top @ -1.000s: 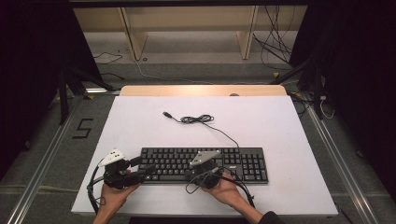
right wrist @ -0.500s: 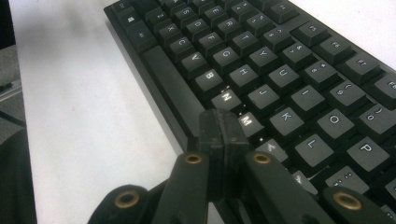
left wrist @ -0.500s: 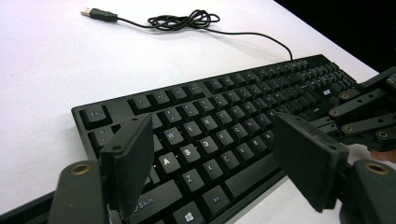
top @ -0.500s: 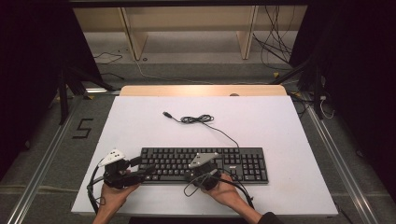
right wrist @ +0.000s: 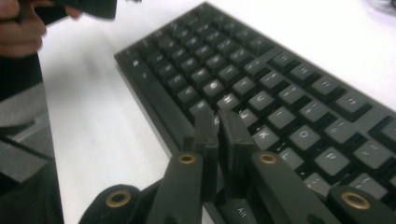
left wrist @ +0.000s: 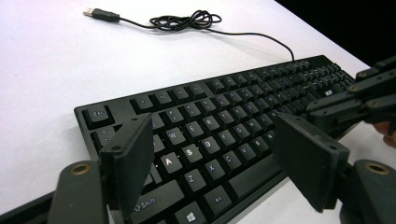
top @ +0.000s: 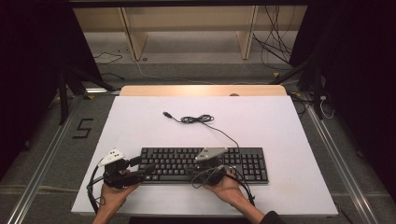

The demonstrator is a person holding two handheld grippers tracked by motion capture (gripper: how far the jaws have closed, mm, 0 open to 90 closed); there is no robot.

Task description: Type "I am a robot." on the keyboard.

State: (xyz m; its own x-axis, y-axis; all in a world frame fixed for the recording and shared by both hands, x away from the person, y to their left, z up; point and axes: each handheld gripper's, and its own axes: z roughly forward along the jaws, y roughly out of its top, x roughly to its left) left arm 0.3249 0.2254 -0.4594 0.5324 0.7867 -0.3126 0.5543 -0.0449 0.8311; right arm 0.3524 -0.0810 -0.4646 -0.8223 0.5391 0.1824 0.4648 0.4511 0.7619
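Observation:
A black keyboard [top: 243, 161] [left wrist: 210, 116] [right wrist: 280, 93] lies near the table's front edge. Its thin cable [top: 196, 119] [left wrist: 187, 21] runs back to a tangle and a loose USB plug [top: 166, 114]. My left gripper [top: 142, 169] [left wrist: 212, 140] is open, its pads spread wide above the keyboard's left end with nothing held. My right gripper [top: 205, 165] [right wrist: 215, 114] hovers over the middle keys by the front edge. Its jaws have just been opening and stand all but shut, with a thin slit and nothing in it.
The white table top [top: 280, 126] stretches behind and to the right of the keyboard. A wooden strip [top: 201, 90] edges its far side. Dark floor, metal rails and loose cables surround the table.
Both hands stay where they were at the keyboard. No movement of the keyboard or the cable can be made out.

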